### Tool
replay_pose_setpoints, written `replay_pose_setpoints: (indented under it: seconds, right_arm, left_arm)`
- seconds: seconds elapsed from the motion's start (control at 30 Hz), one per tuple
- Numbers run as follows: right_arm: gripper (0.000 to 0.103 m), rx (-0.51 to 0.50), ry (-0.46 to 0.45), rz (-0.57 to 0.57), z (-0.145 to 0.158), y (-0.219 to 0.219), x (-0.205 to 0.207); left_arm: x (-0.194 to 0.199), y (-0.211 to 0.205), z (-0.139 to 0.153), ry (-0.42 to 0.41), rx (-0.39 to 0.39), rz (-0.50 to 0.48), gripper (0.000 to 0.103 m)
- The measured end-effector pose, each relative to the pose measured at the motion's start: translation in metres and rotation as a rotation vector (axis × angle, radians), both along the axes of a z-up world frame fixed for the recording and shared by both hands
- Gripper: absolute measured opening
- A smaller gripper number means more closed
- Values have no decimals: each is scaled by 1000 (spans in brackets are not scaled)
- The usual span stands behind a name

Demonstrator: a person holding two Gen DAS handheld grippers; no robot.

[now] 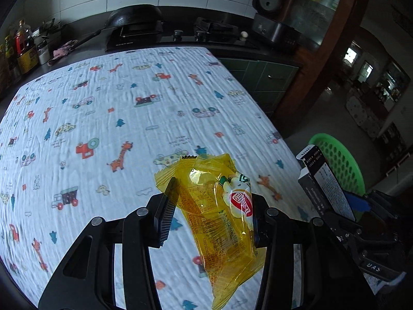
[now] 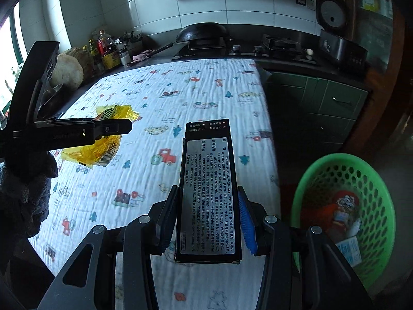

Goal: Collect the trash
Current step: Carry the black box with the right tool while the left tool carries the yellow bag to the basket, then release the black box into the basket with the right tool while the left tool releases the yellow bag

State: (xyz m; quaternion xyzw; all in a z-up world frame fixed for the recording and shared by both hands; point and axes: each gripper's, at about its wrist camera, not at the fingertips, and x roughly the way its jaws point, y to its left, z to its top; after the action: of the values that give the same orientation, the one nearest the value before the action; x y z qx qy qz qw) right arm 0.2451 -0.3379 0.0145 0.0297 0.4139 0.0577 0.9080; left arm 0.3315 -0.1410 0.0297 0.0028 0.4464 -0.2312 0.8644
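Note:
My left gripper [image 1: 210,206] is shut on a yellow plastic snack wrapper [image 1: 219,217] and holds it above the table; the wrapper also shows in the right wrist view [image 2: 103,139] under the left gripper [image 2: 113,129]. My right gripper [image 2: 209,217] is shut on a long black box [image 2: 209,188] with a silver printed label, held above the table's right part. The box also shows in the left wrist view [image 1: 325,186]. A green perforated basket [image 2: 374,206] stands on the floor at the right, with a red wrapper [image 2: 343,206] and a white-blue packet inside.
The table [image 2: 180,98] carries a white cloth printed with cars and giraffes. Behind it runs a dark counter with a wok [image 2: 204,32], a gas stove [image 2: 281,45], a rice cooker [image 2: 340,49], bottles [image 2: 103,49] and a wooden block. Green cabinets [image 2: 322,108] stand at the right.

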Motion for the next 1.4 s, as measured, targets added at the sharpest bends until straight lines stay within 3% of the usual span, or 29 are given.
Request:
replay_pose_setpoints:
  seconds: [0.6, 1.0, 1.4]
  right_arm:
    - [43, -10, 30, -226, -27, -114, -59]
    - [43, -10, 60, -352, -47, -176, -70]
    - [47, 23, 64, -452, -59, -215, -79]
  left_arm:
    - [-42, -133, -5, 5, 29, -197, 46]
    - [-41, -214, -15, 12, 83, -282, 46]
    - [-49, -269, -31, 12, 113, -354, 46]
